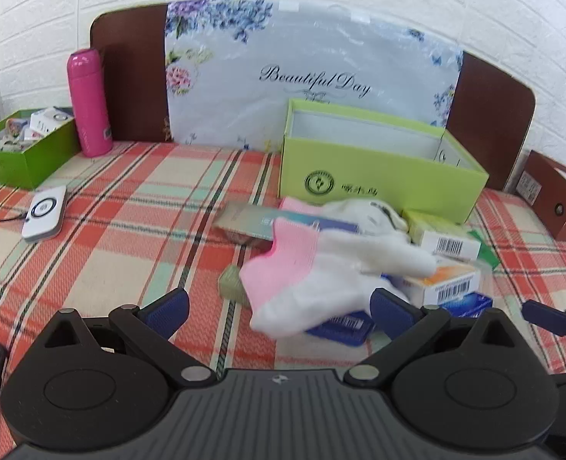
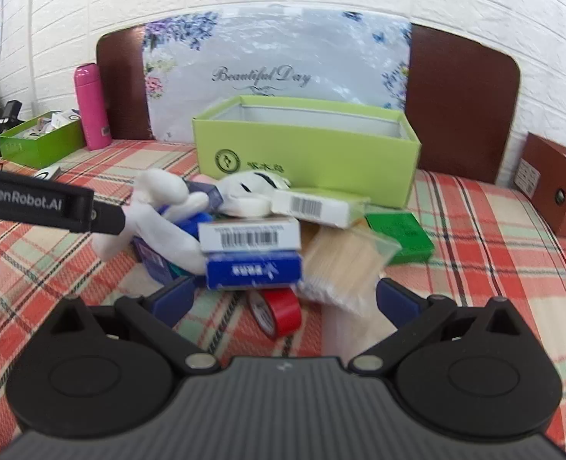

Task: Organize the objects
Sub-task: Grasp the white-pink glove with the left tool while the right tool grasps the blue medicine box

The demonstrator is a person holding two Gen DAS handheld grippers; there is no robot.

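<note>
Left wrist view puts the heap you have to sort right ahead of you on the plaid bedcover (image 1: 129, 211): a pink-and-white sock (image 1: 310, 280) lies on top, draped over a dark blue box (image 1: 340, 326) and reaching toward a barcoded white box (image 1: 451, 245) and an orange-and-white one (image 1: 448, 280) on the right, with a long flat carton (image 1: 244, 218) sticking out behind it. Your left gripper (image 1: 279, 306) hangs just short of the sock with its jaws spread wide and nothing between the pads. From the right wrist view the same pile shows its other side: a white box with a barcode (image 2: 250, 235) sits stacked on a blue box (image 2: 254, 270), a red tape roll (image 2: 279, 312) lies in front of them, a clear bag of wooden sticks (image 2: 344, 264) leans to the right, and a green flat box (image 2: 402, 235) lies beyond it. Your right gripper (image 2: 283, 299) has its jaws fully apart too, the tape roll lying between the fingers but not touched by either pad. Behind the heap stands the open lime-green box (image 1: 379, 176), its inside bare as far as you can see. Farther off, a pink bottle (image 1: 89, 103) stands upright by the headboard (image 1: 129, 76), next to a darker green box (image 1: 22, 153) filled with small items, and a white device (image 1: 45, 211) lies on the cover near it.
</note>
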